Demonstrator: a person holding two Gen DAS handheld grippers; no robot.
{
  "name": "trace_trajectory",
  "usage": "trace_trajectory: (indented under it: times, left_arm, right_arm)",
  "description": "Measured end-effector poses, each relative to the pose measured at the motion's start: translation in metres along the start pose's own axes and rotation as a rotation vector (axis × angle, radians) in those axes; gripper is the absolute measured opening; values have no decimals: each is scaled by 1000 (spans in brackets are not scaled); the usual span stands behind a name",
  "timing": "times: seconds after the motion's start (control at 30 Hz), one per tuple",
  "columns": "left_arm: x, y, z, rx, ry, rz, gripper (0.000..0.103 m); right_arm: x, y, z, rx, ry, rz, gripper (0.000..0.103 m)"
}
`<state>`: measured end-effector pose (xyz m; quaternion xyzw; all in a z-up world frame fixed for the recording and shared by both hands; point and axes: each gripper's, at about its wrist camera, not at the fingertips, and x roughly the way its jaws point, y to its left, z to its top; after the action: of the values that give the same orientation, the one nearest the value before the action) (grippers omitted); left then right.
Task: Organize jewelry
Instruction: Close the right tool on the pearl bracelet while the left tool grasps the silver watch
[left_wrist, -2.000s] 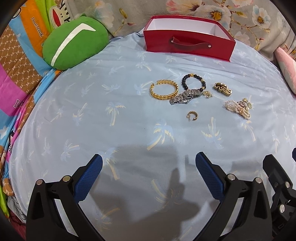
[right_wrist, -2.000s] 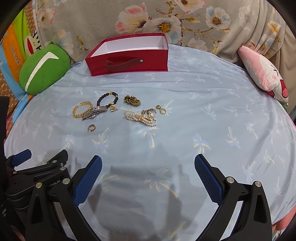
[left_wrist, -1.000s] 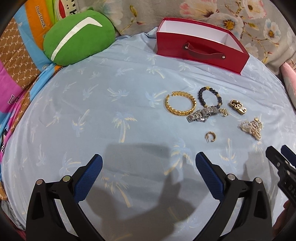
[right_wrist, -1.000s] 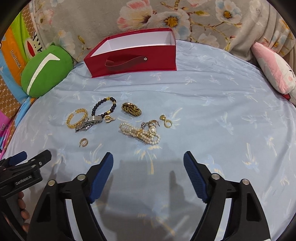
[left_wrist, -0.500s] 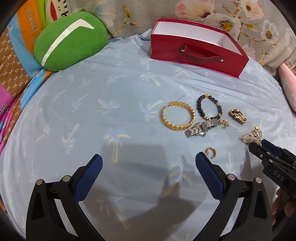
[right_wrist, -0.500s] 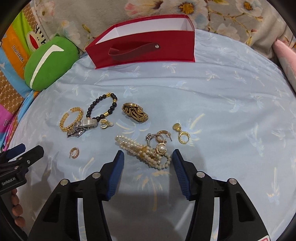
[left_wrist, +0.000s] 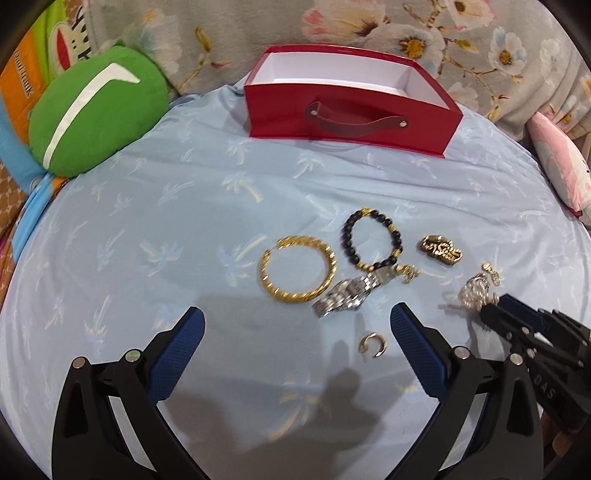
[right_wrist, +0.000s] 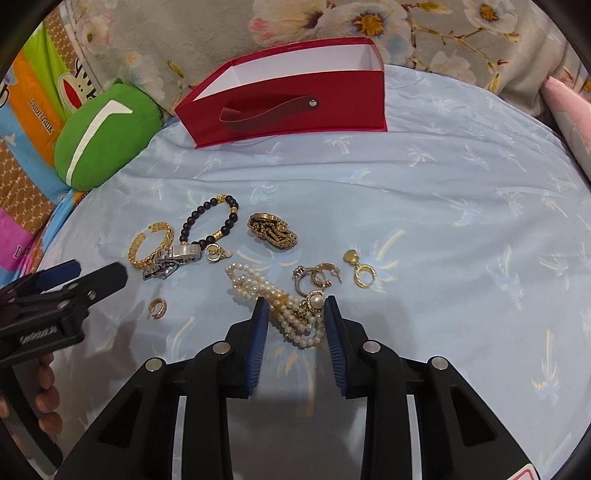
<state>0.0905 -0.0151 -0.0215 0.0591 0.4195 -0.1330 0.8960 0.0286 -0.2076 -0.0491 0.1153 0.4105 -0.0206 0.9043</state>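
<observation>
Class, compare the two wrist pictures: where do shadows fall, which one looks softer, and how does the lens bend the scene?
Left wrist view: slight motion blur softens the gold open bangle; dark shadows lie on the pale blue palm-print sheet near the left tongs. Right wrist view: sharper, the white pearl strand crisp. Both: fisheye bulges the sheet, corners black.

Pale blue bedsheet with palm-tree print covered the bed. Round green cushion with white stripe lay far left, touching the sheet edge. Floral grey fabric ran along the far side. Pink pillow sat far right.
</observation>
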Motion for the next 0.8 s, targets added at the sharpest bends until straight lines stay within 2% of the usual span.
trace_trajectory:
  times: [0.1, 0.2, 0.27, 0.3, 0.37, 0.4, 0.47, 0.5, 0.6, 0.73, 0.8]
  left_arm:
    - [9, -13, 9, 46, -7, -9, 98]
    - [21, -24, 13, 65, 10, -29, 95]
    - [31, -30, 13, 76, 39, -58, 81]
    - [35, -33, 13, 78, 53, -63, 78]
    - [40, -37, 11, 87, 54, -64, 74]
    - [41, -40, 10, 97, 52, -59, 73]
    - [43, -43, 10, 107, 60, -71, 63]
    - [44, -45, 10, 113, 58, -70, 61]
    - [44, -47, 9, 130, 52, -63, 48]
    - [41, -44, 10, 129, 59, -100, 27]
    - [39, -41, 9, 120, 66, -124, 26]
  right_arm:
    - [-5, -4, -5, 20, 12, 1, 0]
    - [-4, -8, -11, 35, 29, 0, 0]
    - [-3, -10, -13, 36, 38, -3, 0]
    - [-3, -11, -13, 36, 37, -1, 0]
    - [-5, -12, -13, 39, 29, 3, 4]
    - [-5, -12, -13, 40, 25, 2, 10]
    - [-7, -13, -12, 45, 8, 2, 30]
    - [-9, -12, -12, 45, 0, 2, 42]
    - [-8, -10, -9, 31, -3, 1, 44]
    - [1, -9, -4, 18, 11, 9, 44]
    - [6, -7, -2, 13, 22, 20, 44]
